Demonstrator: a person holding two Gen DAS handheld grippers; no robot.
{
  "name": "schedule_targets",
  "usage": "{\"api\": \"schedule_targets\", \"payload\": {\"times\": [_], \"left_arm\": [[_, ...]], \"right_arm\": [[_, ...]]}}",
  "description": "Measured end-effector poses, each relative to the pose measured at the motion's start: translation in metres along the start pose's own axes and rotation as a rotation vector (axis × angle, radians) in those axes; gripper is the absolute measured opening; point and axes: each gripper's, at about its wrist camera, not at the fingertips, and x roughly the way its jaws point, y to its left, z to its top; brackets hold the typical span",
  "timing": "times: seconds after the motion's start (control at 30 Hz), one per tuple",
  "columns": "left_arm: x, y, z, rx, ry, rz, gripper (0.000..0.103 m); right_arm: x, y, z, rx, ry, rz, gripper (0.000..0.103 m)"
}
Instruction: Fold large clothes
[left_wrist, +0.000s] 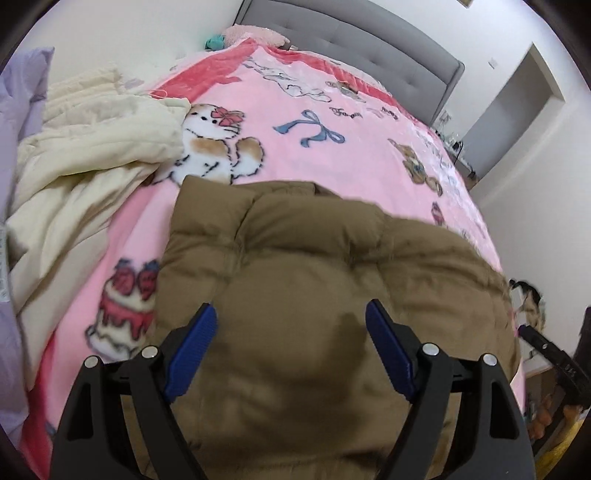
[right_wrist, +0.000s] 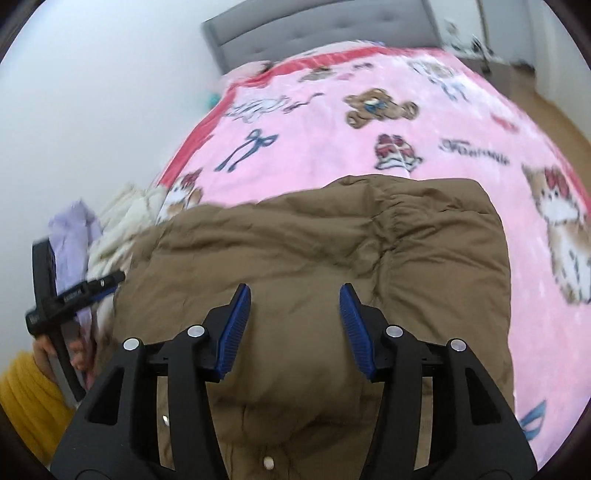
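Note:
A brown puffer jacket (left_wrist: 295, 266) lies folded on a pink cartoon blanket (left_wrist: 325, 155) that covers the bed. My left gripper (left_wrist: 291, 314) is open and empty, hovering just above the jacket's near part. The jacket also shows in the right wrist view (right_wrist: 332, 236), with a snap button near its bottom edge. My right gripper (right_wrist: 295, 295) is open and empty above the jacket. The left gripper (right_wrist: 99, 282) shows at the left edge of the right wrist view, held in a hand with a yellow sleeve.
A cream quilt (left_wrist: 92, 147) and lilac fabric (left_wrist: 22, 96) are piled at the bed's left side. A grey padded headboard (left_wrist: 369, 40) stands at the far end. A white wall runs along the left. Clutter lies on the floor at the right (left_wrist: 532, 306).

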Motion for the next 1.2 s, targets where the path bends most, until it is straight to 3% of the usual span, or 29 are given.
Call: {"api": "schedule_targets", "payload": {"times": [0.13, 0.37, 0.8, 0.87, 1.0, 1.13, 1.2], "left_arm": [[0.006, -0.011, -0.016, 0.122, 0.030, 0.043, 0.082], [0.029, -0.006, -0.024, 0.161, 0.126, 0.035, 0.082], [0.036, -0.004, -0.030, 0.187, 0.138, 0.033, 0.083], [0.032, -0.005, -0.031, 0.199, 0.126, 0.032, 0.083], [0.015, -0.003, -0.038, 0.252, 0.086, 0.027, 0.086], [-0.022, 0.005, -0.060, 0.332, 0.048, 0.037, 0.092], [-0.046, 0.013, -0.082, 0.383, 0.062, 0.052, 0.093]], "right_arm": [[0.016, 0.010, -0.014, -0.082, 0.086, -0.059, 0.047], [0.049, 0.014, -0.024, -0.136, 0.194, -0.143, 0.047], [0.063, 0.019, -0.029, -0.151, 0.226, -0.192, 0.049], [0.058, 0.020, -0.028, -0.138, 0.218, -0.194, 0.050], [0.027, 0.021, -0.031, -0.117, 0.118, -0.185, 0.054], [-0.016, 0.015, -0.055, -0.082, 0.090, -0.207, 0.078], [-0.041, 0.009, -0.077, -0.045, 0.108, -0.244, 0.078]]}}
